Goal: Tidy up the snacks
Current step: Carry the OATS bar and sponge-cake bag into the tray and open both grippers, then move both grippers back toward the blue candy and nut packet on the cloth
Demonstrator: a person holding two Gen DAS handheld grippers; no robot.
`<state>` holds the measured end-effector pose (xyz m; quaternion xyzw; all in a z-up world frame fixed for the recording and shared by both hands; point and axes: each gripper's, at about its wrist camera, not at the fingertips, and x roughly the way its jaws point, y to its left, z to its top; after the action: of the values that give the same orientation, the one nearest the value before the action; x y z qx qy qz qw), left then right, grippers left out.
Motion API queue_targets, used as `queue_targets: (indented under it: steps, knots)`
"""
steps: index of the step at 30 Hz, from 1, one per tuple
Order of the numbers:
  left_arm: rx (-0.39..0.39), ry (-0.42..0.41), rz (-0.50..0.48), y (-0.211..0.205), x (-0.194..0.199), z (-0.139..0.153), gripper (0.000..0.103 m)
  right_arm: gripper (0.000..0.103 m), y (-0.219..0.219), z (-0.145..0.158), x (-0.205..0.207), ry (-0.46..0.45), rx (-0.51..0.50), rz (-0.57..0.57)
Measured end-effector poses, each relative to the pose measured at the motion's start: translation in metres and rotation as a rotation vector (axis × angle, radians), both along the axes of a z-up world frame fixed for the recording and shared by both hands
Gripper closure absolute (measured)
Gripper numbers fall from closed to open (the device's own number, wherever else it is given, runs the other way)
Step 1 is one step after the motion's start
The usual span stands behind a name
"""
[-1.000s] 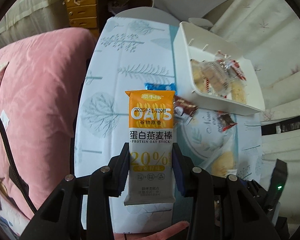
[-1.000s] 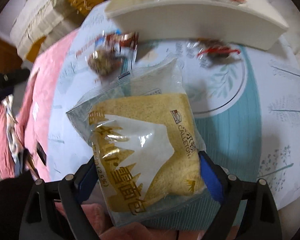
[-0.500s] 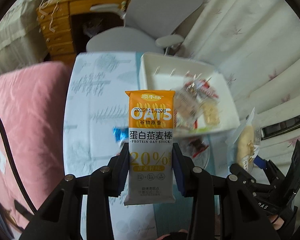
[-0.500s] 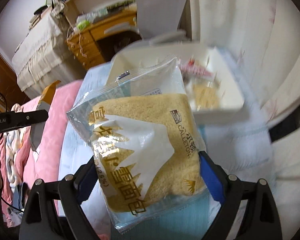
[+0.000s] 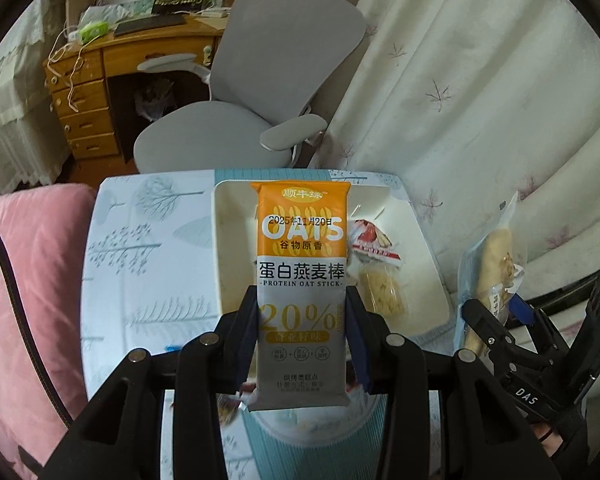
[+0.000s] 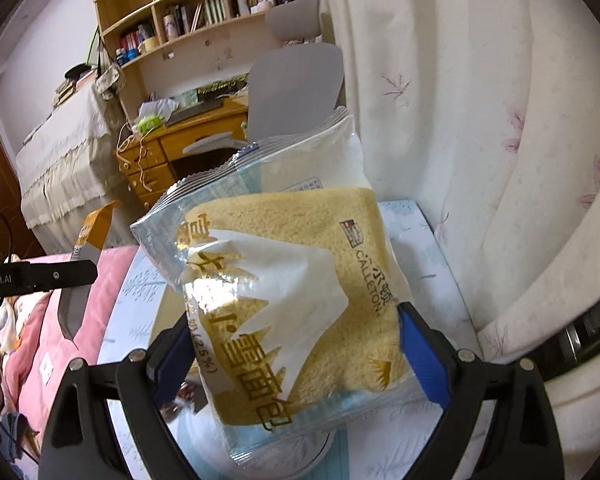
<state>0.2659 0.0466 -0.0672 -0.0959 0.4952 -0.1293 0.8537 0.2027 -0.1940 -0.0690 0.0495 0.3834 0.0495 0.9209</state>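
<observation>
Table with the leaf-print blue-and-white cloth (image 5: 148,240) now sits lower in both views; I have lifted both grippers up off it within the last second. White rectangular plastic tray (image 5: 236,248) occupies its far right corner, holding a few wrapped snacks. Right gripper (image 6: 296,360) stays clamped on the clear-wrapped yellow cake bread packet (image 6: 284,288), raised beside the tray. Left gripper (image 5: 302,340) stays clamped on the orange-and-white oat stick packet (image 5: 302,276), poised above the tray. Likely next: lower, release both.
</observation>
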Motion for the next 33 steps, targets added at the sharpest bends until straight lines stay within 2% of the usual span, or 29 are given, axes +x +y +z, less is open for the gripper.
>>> queue_targets:
  steps: [5,6,8,12,16,21,26,33]
  knots:
    - [-0.031,0.013,0.033,-0.026,0.019,-0.031,0.062,0.008,-0.023,-0.026,0.024,-0.001,0.041,-0.005]
    - [-0.037,0.025,0.052,-0.029,0.022,-0.037,0.059,0.008,-0.026,-0.036,0.034,0.031,0.034,0.007]
    - [-0.053,0.056,0.081,-0.036,0.028,-0.050,0.044,0.007,-0.029,-0.051,0.048,0.088,0.027,0.026]
    - [-0.039,0.122,0.099,-0.045,0.034,-0.069,0.039,0.007,-0.038,-0.079,0.065,0.177,0.016,0.042]
    - [-0.014,0.166,0.124,-0.046,0.032,-0.075,0.035,0.007,-0.037,-0.078,0.069,0.153,-0.034,0.094]
    - [0.018,0.173,0.142,-0.038,0.023,-0.070,0.034,0.007,-0.039,-0.076,0.068,0.159,0.001,0.113]
    - [0.033,0.178,0.152,-0.024,0.010,-0.070,0.033,0.007,-0.045,-0.074,0.060,0.149,0.081,0.077]
    - [-0.013,0.184,0.133,0.001,-0.013,-0.067,0.031,0.007,-0.042,-0.070,0.037,0.129,0.098,0.009]
